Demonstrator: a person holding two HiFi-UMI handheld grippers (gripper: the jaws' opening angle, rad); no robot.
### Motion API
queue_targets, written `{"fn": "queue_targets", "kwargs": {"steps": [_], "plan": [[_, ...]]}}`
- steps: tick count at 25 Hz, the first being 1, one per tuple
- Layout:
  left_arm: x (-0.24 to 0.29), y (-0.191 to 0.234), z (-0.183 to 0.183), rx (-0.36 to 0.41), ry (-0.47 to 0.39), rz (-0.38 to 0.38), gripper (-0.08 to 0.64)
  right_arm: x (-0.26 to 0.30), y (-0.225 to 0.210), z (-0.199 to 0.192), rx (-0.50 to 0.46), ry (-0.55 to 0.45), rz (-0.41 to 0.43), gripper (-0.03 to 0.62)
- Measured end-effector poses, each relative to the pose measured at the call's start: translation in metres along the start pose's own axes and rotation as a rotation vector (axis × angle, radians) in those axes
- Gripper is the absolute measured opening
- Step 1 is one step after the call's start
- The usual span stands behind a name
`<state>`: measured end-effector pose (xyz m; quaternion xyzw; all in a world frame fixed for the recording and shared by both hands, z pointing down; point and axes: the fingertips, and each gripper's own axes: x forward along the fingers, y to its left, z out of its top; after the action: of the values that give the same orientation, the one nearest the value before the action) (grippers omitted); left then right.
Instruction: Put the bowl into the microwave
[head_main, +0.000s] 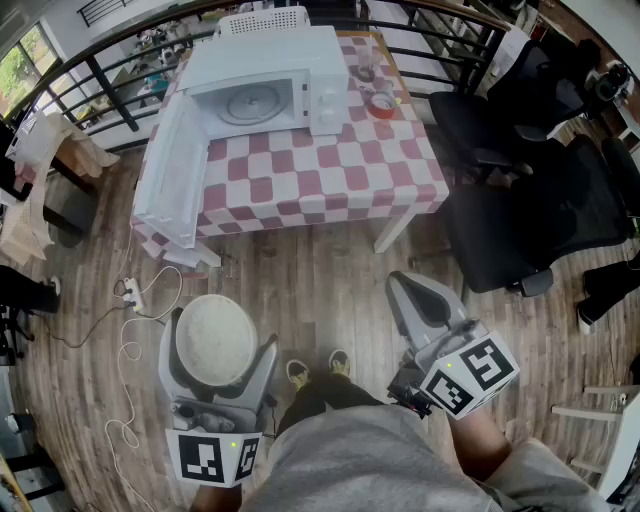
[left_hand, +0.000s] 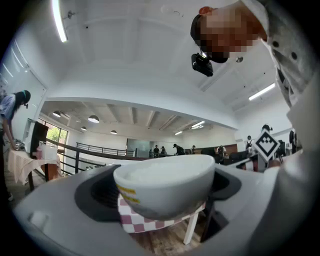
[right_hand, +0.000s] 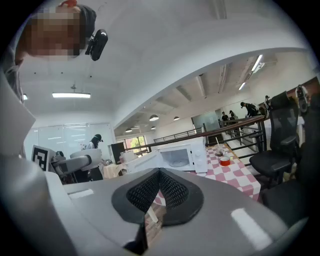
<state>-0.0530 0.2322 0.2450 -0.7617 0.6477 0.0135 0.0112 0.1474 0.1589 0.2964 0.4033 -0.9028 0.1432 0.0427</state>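
Bowl (left_hand: 165, 182), its yellow print unreadable, is sitting level, pinched between the wide jaws of the left gripper (head_main: 217, 345); right gripper (head_main: 403, 288) is pressing empty jaws together, facing the open microwave (head_main: 265, 85) on the checkered surface (head_main: 330, 175).

Head view: two small items on table (head_main: 300, 180) right of microwave (head_main: 268, 88), red ring (head_main: 383, 103) and clear container (head_main: 365, 70), too small to identify. Left gripper view: bowl (left_hand: 165, 185) between my jaws hides microwave completely; table shows only as checked patch underneath. Right gripper view: my closed jaws cover table edge in front of microwave.
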Motion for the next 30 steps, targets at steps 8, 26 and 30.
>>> {"fn": "queue_targets", "kwargs": {"steps": [8, 26, 30], "plan": [[0.006, 0.003, 0.002, -0.007, 0.011, -0.025, 0.511, 0.001, 0.005, 0.002, 0.049, -0.016, -0.011, 0.0], [-0.012, 0.048, 0.007, -0.02, -0.008, -0.012, 0.511, 0.028, 0.067, 0.002, -0.001, -0.008, 0.042, -0.002], [-0.017, 0.06, 0.007, -0.031, -0.007, -0.016, 0.511, 0.037, 0.084, 0.001, 0.005, -0.006, 0.07, -0.002]]}}
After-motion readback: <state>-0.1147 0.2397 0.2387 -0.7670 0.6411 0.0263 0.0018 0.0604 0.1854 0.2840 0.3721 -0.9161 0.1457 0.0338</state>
